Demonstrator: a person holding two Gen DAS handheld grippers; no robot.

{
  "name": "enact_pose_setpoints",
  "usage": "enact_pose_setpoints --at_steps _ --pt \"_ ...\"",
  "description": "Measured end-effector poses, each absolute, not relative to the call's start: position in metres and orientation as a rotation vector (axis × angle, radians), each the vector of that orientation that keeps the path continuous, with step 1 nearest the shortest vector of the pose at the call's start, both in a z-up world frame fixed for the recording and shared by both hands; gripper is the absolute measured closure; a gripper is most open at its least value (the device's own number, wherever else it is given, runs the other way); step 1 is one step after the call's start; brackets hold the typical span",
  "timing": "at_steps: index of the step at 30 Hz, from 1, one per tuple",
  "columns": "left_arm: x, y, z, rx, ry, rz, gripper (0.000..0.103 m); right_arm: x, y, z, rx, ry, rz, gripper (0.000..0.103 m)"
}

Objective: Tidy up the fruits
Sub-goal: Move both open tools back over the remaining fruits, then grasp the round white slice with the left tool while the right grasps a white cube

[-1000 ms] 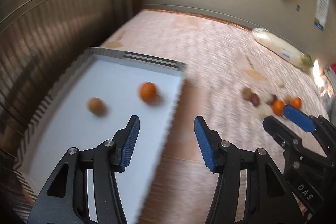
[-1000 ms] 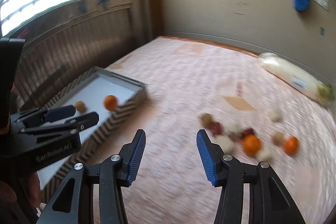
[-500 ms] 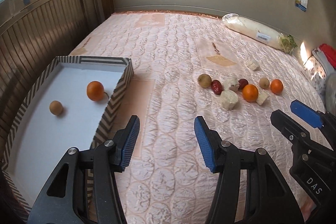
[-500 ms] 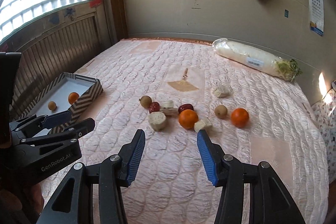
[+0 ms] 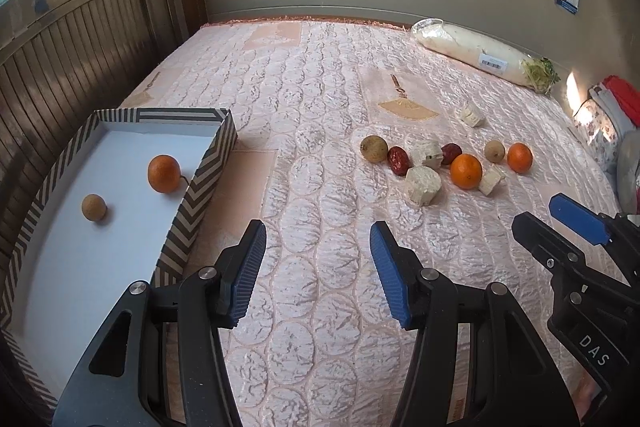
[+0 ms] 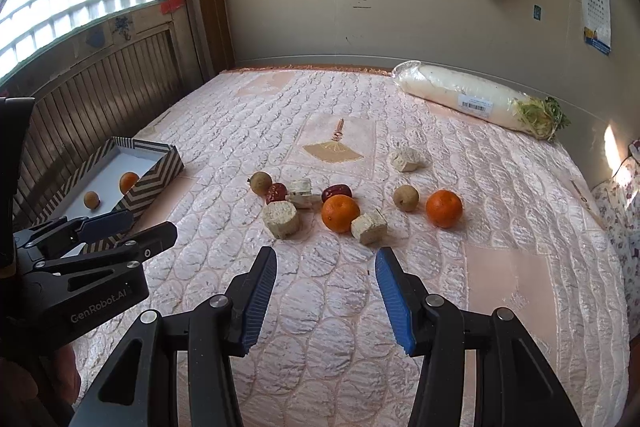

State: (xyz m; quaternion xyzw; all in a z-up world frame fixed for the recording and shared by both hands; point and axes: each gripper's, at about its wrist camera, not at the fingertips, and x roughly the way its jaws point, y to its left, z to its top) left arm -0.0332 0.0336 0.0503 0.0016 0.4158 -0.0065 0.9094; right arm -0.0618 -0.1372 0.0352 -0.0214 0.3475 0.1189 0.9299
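Observation:
A striped box (image 5: 202, 187) (image 6: 154, 179) on the left of the bed holds an orange (image 5: 163, 173) and a small brown fruit (image 5: 94, 207). Mid-bed lies a cluster: two oranges (image 6: 340, 213) (image 6: 444, 207), two brown round fruits (image 6: 261, 183) (image 6: 406, 197), two red dates (image 6: 337, 191), and several pale chunks (image 6: 281, 219). My left gripper (image 5: 316, 255) hovers open and empty over the quilt beside the box. My right gripper (image 6: 326, 281) is open and empty, just short of the cluster.
A wrapped white radish (image 6: 476, 99) lies along the far wall. A wood-panelled wall (image 5: 80, 55) runs down the left side behind the box. Bedding and a red item (image 5: 616, 107) sit at the right edge. Bare quilt lies under both grippers.
Both views have swung right from the box toward the fruit cluster, then settled. The blur is gone. Both grippers stay open and empty.

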Motion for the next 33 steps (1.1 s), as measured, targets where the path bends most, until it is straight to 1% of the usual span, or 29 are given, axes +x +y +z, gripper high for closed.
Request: enact_pose_setpoints --at_steps 8,14,22,31,32,33 --pt "-0.022 0.019 0.042 -0.010 0.901 -0.109 0.049 -0.058 -0.147 0.025 -0.034 0.743 0.231 0.053" --pt "0.000 0.001 0.030 -0.033 0.965 -0.187 0.049 -0.052 -0.163 0.019 -0.012 0.768 0.196 0.053" --pt "0.025 -0.018 0.026 -0.031 0.972 -0.207 0.049 -0.042 -0.183 0.011 0.051 0.797 0.201 0.053" --pt "0.044 -0.026 0.015 -0.027 0.985 -0.197 0.049 -0.031 -0.187 0.003 0.058 0.823 0.200 0.053" --pt "0.044 -0.025 0.015 -0.030 0.973 -0.199 0.049 -0.031 -0.187 0.003 0.060 0.821 0.202 0.053" --pt "0.044 -0.024 0.014 -0.036 0.969 -0.201 0.053 -0.030 -0.187 0.003 0.059 0.819 0.204 0.053"
